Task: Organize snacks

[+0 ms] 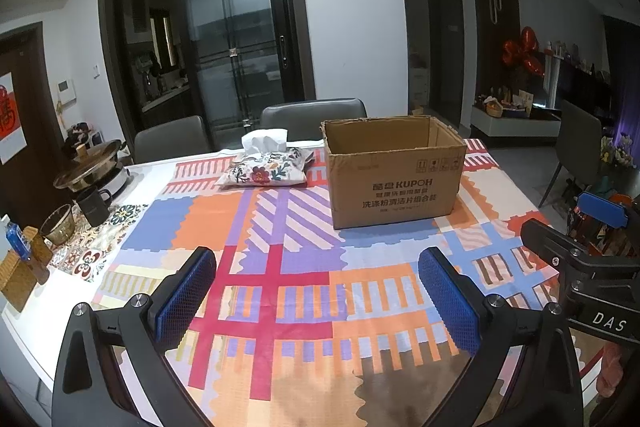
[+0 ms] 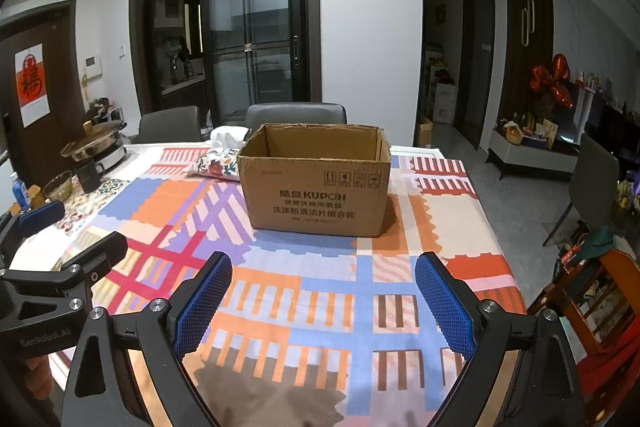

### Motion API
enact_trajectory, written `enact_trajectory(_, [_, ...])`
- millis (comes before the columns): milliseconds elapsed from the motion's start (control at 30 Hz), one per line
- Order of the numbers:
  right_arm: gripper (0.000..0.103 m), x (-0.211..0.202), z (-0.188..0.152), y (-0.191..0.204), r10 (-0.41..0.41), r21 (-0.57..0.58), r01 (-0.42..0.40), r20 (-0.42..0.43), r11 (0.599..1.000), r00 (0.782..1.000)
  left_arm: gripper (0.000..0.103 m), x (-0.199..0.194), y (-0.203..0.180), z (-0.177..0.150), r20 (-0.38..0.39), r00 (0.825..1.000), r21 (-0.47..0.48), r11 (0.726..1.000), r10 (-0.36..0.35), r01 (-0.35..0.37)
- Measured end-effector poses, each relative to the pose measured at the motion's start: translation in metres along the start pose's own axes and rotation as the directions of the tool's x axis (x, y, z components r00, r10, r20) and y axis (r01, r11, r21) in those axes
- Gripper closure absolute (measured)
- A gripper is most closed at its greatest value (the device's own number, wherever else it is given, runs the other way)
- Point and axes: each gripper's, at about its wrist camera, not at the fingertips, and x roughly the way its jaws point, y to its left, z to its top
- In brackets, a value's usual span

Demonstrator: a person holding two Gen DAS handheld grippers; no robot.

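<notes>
An open brown cardboard box (image 1: 394,173) marked KUPOH stands upright on the patterned tablecloth (image 1: 280,267), ahead and slightly right in the left wrist view and ahead at center in the right wrist view (image 2: 316,183). I cannot see its floor, and no snacks are in view. My left gripper (image 1: 318,301) is open and empty above the near part of the cloth. My right gripper (image 2: 324,307) is open and empty too, nearer the box front. Each gripper shows at the edge of the other's view.
A floral tissue pouch (image 1: 266,167) lies left of the box. A hot pot (image 1: 92,169), a black mug (image 1: 94,205), a glass bowl (image 1: 58,225) and wicker boxes (image 1: 18,277) line the table's left edge. Grey chairs (image 1: 312,119) stand behind the table. A wooden shelf (image 2: 600,299) stands right.
</notes>
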Motion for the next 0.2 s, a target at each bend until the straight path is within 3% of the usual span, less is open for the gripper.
enact_trajectory(200, [0.009,0.0006,-0.0009,-0.0039,0.001,0.004,-0.001,-0.005,1.000,1.000,0.000,0.0009,0.0001,0.0010,-0.005,1.000,0.002,1.000,0.003,-0.003])
